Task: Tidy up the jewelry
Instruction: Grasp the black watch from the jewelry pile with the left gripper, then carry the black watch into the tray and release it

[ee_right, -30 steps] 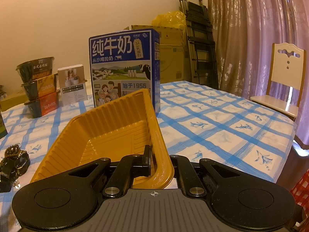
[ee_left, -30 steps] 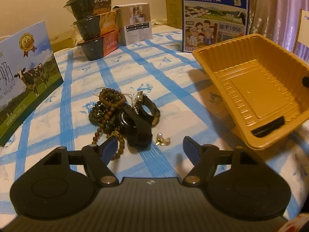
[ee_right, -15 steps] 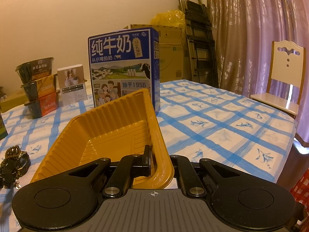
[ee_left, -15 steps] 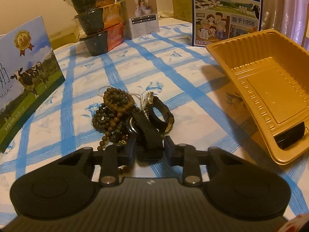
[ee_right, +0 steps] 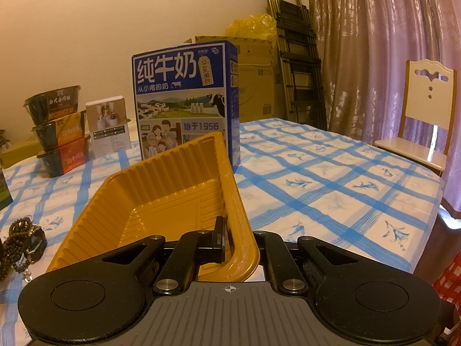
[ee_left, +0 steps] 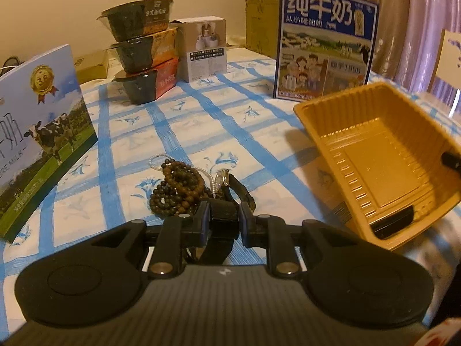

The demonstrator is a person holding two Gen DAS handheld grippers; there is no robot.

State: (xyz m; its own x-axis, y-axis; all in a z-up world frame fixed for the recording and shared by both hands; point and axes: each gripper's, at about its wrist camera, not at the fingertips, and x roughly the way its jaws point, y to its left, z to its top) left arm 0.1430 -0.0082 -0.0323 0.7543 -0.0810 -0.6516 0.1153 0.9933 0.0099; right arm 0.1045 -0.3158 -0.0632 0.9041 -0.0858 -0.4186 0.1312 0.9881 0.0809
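Blue milk carton (ee_right: pixel 184 109) reading 纯牛奶, 从小喝的奶, 始于1956; lying milk box (ee_left: pixel 37 132) with "MILK"; bowl stack (ee_right: pixel 57 132) marked "HONGLI"

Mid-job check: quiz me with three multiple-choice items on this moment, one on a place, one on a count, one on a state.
1. Where does the bead bracelet pile lie?
A. inside the tray
B. on the tablecloth, left of the tray
C. on the chair

2. How many dark food bowls are stacked at the back?
A. two
B. three
C. five

3. What is the left gripper doing?
A. hanging open over the beads
B. clamped on the black watch strap
C. clamped on the milk carton

Answers: 1 B, the beads rest on the blue-checked cloth beside the yellow tray. 2 B, three bowls sit stacked. 3 B, its pads press the strap.
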